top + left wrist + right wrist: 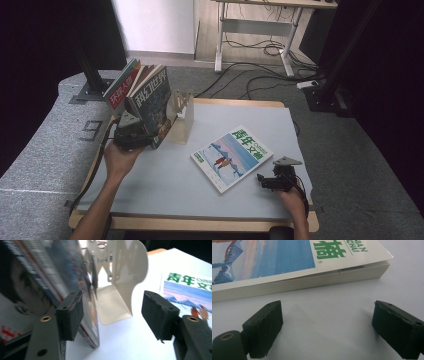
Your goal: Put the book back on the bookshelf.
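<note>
At the near right, the right gripper (262,179) rests with jaws spread and empty, just short of a flat magazine (231,157) on the table (165,185). Farther left, the left gripper (131,139) has let go, one pad touching the nearest of the leaning books (150,102) in the metal bookend (182,117). Unsupported, the books could likely slide or topple toward the person.

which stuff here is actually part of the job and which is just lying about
In the job:
- leaning magazines against the beige bookend
- flat magazine on the table
- left tongs, open beside the leaning magazines
- right tongs, open, near the flat magazine

Lying about:
- floor cables
- desk frame
</note>
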A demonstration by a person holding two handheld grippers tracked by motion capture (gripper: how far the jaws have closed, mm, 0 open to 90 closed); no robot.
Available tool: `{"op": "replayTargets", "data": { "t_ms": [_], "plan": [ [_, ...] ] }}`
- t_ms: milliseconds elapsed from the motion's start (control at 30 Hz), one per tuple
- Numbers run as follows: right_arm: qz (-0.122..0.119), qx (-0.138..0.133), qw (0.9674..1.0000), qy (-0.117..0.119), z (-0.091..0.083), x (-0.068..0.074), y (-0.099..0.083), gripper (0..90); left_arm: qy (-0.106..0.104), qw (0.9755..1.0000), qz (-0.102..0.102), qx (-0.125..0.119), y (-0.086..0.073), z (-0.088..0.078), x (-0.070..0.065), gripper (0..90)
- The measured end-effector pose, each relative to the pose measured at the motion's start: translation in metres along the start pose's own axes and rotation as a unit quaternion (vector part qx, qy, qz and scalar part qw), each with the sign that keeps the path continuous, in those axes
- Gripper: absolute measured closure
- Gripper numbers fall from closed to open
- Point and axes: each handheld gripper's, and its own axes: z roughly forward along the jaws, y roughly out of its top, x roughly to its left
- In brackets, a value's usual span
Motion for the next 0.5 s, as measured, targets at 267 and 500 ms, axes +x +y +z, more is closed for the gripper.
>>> {"op": "replayTargets", "data": {
  "t_ms": [267, 500],
  "plan": [
    [0.000, -0.001, 1.0000, -0.001, 0.000, 0.000, 0.000, 9.4, -0.055, 0.9981, 0.018, 0.019, -0.012, 0.006, -0.016, 20.4],
    [0.000, -0.001, 1.0000, -0.002, 0.000, 0.000, 0.000, 9.4, -0.090, 0.9941, 0.042, 0.043, -0.029, 0.017, -0.028, 13.8]
  ]
}}
